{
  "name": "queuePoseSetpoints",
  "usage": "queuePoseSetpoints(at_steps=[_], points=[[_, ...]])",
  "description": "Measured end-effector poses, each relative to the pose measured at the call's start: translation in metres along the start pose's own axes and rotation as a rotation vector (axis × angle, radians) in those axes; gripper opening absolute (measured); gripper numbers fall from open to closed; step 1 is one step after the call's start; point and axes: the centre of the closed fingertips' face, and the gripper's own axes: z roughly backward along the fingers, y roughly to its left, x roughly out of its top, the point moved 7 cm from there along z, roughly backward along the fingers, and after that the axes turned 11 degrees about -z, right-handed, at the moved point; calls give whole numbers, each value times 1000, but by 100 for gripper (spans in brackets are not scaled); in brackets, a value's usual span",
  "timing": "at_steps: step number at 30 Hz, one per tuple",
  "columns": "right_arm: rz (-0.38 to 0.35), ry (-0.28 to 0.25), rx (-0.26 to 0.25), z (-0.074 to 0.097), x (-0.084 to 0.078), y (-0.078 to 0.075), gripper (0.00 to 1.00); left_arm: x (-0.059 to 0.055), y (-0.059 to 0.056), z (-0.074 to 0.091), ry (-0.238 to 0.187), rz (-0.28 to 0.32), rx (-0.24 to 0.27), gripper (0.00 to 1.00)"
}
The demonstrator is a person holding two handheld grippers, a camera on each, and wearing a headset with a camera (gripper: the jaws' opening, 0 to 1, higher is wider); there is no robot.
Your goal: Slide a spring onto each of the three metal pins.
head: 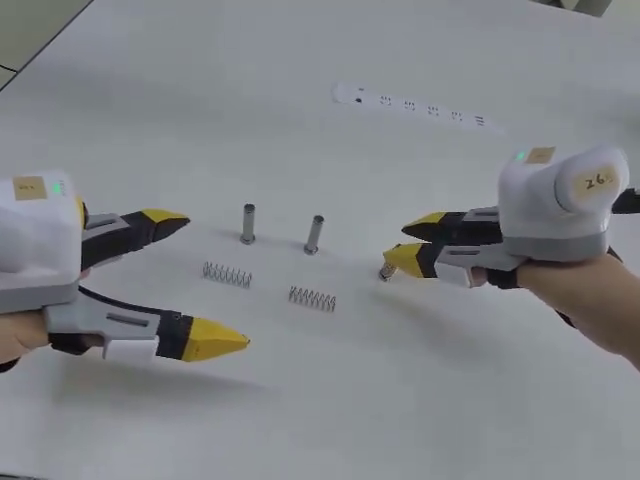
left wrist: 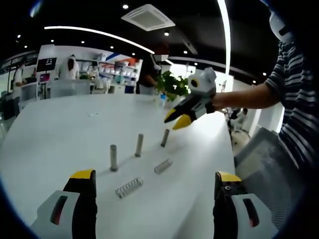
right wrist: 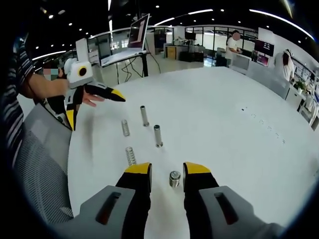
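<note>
Two pins stood bare, so the task looked about a third done. The middle pin (head: 314, 234) stood upright on the white desk (head: 330, 410). A second bare pin (head: 248, 223) stood just to its left, and the third pin (head: 387, 271) was to its right and nearer the person. That third pin seemed to carry coils already (the head view was too small there to be sure). One loose spring (head: 312, 298) lay flat just in front of the middle pin, and another spring (head: 227, 275) lay further left of it.

The right gripper (head: 408, 243) hovered to the right of the middle pin. Its fingers were parted a little around the third pin without touching it, and they held nothing. The left gripper (head: 200, 282) hung well to the left of the middle pin with its fingers spread wide and empty.

The step in hand, as I judged it, was leaving the third pin and fetching a loose spring. The next move called for a light pinch on one spring near its end, then tipping it upright and lining its bore over a bare pin — a crooked approach would likely snag the coils.
</note>
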Motion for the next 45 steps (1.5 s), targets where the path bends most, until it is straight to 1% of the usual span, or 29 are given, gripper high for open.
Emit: queuePoseSetpoints(at_steps=[9, 20, 23, 25, 27, 29, 32, 35, 37, 40, 45], points=[[28, -13, 29, 2, 9, 14, 23, -1, -1, 2, 2, 1, -4, 97], [103, 15, 78, -5, 19, 29, 23, -3, 0, 6, 19, -5, -14, 98], [129, 33, 87, -8, 20, 32, 22, -3, 1, 7, 18, -4, -12, 98], [156, 59, 97, -10, 20, 34, 22, -3, 1, 7, 18, -5, -12, 98], [217, 95, 89, -13, 19, 35, 22, -3, 1, 8, 16, -6, -11, 98], [228, 109, 103, -17, 19, 41, 22, -2, 1, 8, 15, -7, -10, 98], [250, 125, 119, -22, 20, 45, 22, -3, 1, 9, 18, -10, -11, 98], [308, 160, 120, -27, 21, 49, 22, -2, 0, 9, 19, -15, -12, 98], [331, 171, 128, -32, 21, 52, 22, -2, -1, 9, 22, -20, -13, 98], [344, 181, 140, -36, 21, 57, 21, -2, -1, 10, 19, -23, -12, 98], [385, 209, 155, -43, 18, 65, 21, -1, -1, 11, 16, -27, -8, 98]])
